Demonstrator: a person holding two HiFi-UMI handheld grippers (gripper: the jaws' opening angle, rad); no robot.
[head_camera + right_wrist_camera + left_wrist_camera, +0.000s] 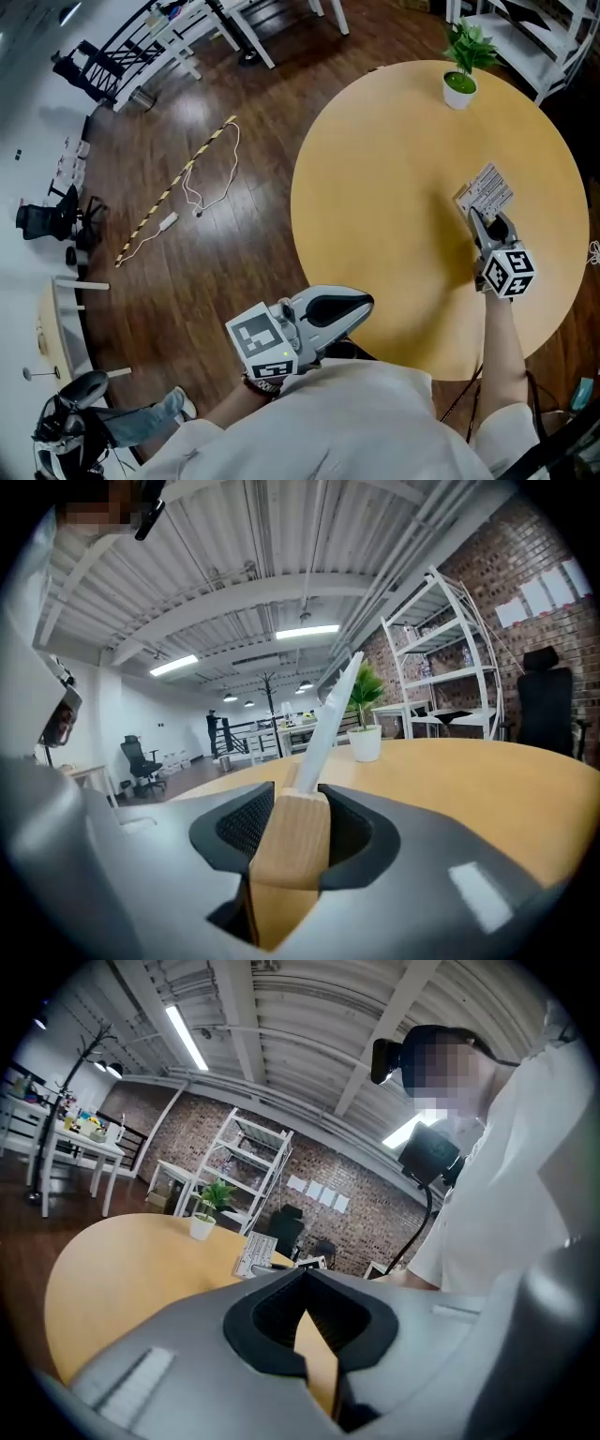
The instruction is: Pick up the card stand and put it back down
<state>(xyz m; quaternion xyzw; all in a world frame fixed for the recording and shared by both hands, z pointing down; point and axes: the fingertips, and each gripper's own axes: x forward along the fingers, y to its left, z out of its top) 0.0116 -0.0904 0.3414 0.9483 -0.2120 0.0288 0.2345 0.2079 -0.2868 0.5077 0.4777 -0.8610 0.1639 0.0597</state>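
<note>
Now, pale wooden card stand, white printed card

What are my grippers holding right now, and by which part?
The right gripper grips the card stand by its wooden base, pads on either side, the white card sticking up beyond the jaws. The left gripper holds nothing.

Our right gripper meets the card stand at the round table's right side — potted plant well apart. Our left gripper hangs beside the near rim.
</note>
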